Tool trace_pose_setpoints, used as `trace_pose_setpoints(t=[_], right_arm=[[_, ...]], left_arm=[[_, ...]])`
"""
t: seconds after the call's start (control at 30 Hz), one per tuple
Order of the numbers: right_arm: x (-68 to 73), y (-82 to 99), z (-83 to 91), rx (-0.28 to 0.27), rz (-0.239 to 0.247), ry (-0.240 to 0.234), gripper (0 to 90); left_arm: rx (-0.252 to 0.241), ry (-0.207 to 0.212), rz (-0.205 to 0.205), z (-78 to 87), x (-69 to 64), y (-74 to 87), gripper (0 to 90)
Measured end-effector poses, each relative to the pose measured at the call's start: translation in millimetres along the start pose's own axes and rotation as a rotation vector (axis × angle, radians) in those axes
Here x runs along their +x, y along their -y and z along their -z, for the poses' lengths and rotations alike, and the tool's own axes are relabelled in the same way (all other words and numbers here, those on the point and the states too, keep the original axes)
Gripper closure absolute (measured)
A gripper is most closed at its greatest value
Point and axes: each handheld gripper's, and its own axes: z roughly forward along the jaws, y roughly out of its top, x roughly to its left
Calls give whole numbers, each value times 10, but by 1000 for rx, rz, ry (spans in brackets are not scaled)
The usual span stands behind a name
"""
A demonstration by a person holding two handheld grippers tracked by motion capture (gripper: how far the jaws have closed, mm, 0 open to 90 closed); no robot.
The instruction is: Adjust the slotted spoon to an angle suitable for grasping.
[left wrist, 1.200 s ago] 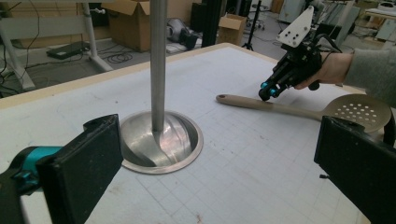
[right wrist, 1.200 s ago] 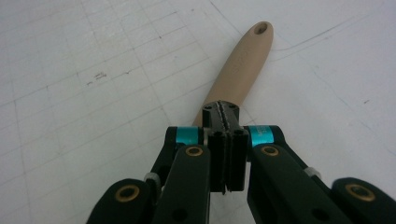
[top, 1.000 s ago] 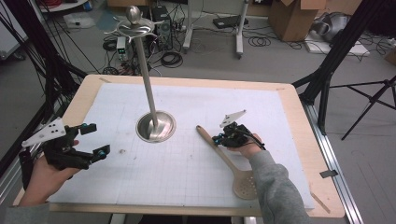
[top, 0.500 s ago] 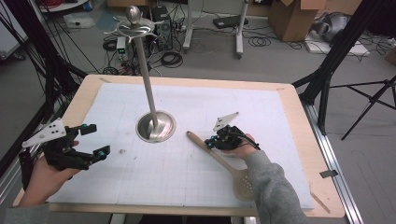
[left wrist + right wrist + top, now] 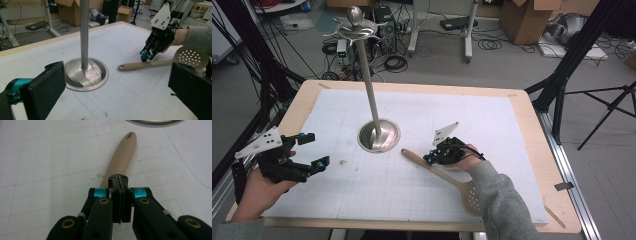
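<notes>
High view: the left gripper (image 5: pixel 309 152) sat at the lower left of the frame, jaws well apart, holding nothing. The right gripper (image 5: pixel 429 159), right of centre, had its jaws pressed together, tips down on the handle of the beige slotted spoon (image 5: pixel 447 176), which lay flat on the white mat (image 5: pixel 492 125), just beside the metal stand (image 5: pixel 379 135) at centre.

floor: grey, upper part of high view | cables (image 5: pixel 394 62): black tangle, upper centre | cardboard boxes (image 5: pixel 524 17): upper right | black tripod legs (image 5: pixel 607 107): right edge | white stand legs (image 5: pixel 469 35): top centre | table (image 5: pixel 532 115): light wood rim, white gridded mat (image 5: pixel 492 115) on top
</notes>
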Motion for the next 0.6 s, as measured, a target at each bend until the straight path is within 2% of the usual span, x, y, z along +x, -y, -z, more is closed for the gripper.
trace_pose_setpoints(t=[0.07,0.23,0.4,0.53,0.6], right_arm=[[-26,18,14,15,-1,27,900],[-44,21,186,-47,-35,63,900],[36,36,321,-1,-23,90,900],[113,16,416,-37,-18,97,900],[147,-1,461,-57,-33,101,900]], left_arm=[[0,1,0,-2,-4,-2,18],[-1,0,-1,-2,1,-2,18],[3,2,-1,-14,-8,1,17],[3,5,-5,-22,-19,-8,17],[1,6,-4,-26,-21,-13,17]])
